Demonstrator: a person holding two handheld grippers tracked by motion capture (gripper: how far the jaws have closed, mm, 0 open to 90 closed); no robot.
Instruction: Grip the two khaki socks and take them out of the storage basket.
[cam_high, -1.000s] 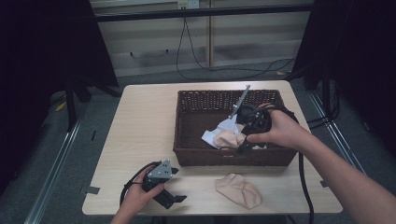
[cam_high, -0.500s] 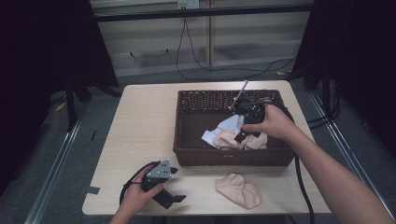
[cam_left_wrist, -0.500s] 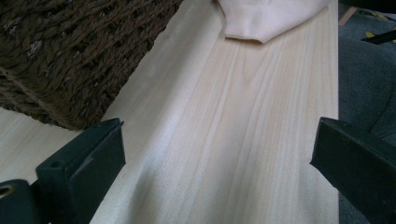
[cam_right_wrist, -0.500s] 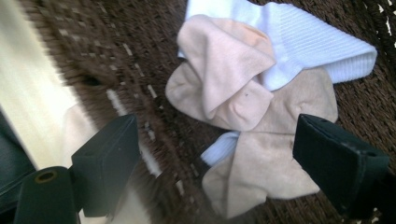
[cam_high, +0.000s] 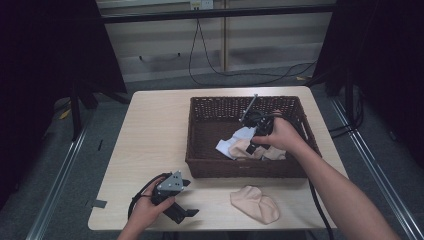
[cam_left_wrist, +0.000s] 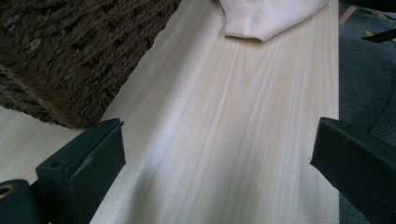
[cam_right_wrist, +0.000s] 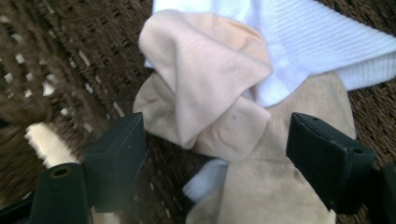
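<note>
On the desk (cam_high: 150, 130) I have a brown wicker basket (cam_high: 200, 150) toward the right edge, with a heap of socks in its front half. My right tongs (cam_right_wrist: 217, 144) hang wide open over a crumpled beige sock (cam_right_wrist: 205, 88) that lies on a white ribbed sock (cam_right_wrist: 327, 42). I judge the beige one light, limp and a little slippery, so I would pinch its raised fold, where the cloth is doubled. Another beige sock (cam_high: 254, 204) lies by the desk's near edge. My left tongs (cam_left_wrist: 215, 154) rest wide open near the front left corner.
</note>
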